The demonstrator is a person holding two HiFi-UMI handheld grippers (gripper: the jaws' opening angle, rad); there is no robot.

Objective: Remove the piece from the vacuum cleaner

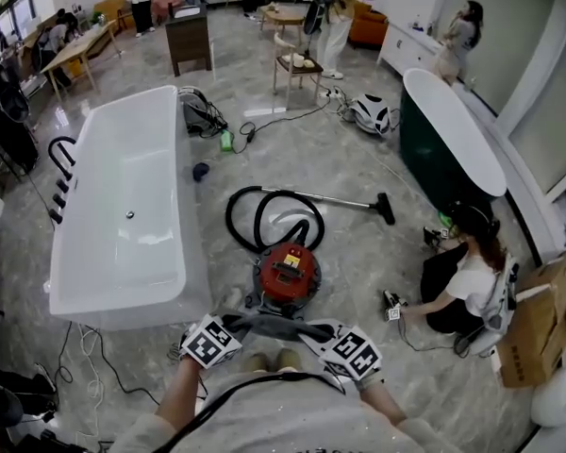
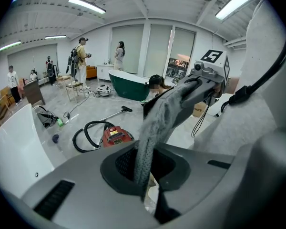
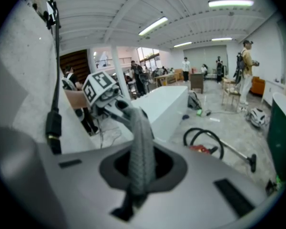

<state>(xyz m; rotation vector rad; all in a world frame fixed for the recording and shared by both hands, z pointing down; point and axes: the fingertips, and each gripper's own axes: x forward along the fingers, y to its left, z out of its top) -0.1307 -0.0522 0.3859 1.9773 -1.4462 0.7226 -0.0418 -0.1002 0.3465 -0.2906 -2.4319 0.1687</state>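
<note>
Both grippers are shut on the same thing. A grey cloth is pinched at one end by the left gripper and at the other by the right gripper, and it is stretched between them close to the person's body. The red vacuum cleaner stands on the floor just ahead of the grippers but is touched by neither. Its black hose is looped behind it, and the wand runs out to the nozzle.

The step in hand cannot be settled. The cloth may be the piece itself, already clear of the machine, or it may be something else, with the piece still fitted. Hose, wand and nozzle look joined, though the couplings are too small to judge. In either case the two hands are tied together by the cloth, so any move calls for them to travel as a pair, or the fabric will be dragged.

Only the head view gives the layout – the vacuum cleaner directly in front, beside the white bathtub. Only the gripper views show each set of jaws closed on the fabric, with the other gripper at its far end. The yellow label on the machine is shown in the left gripper view, whereas the right gripper view gives just a red sliver within the hose loop.
</note>
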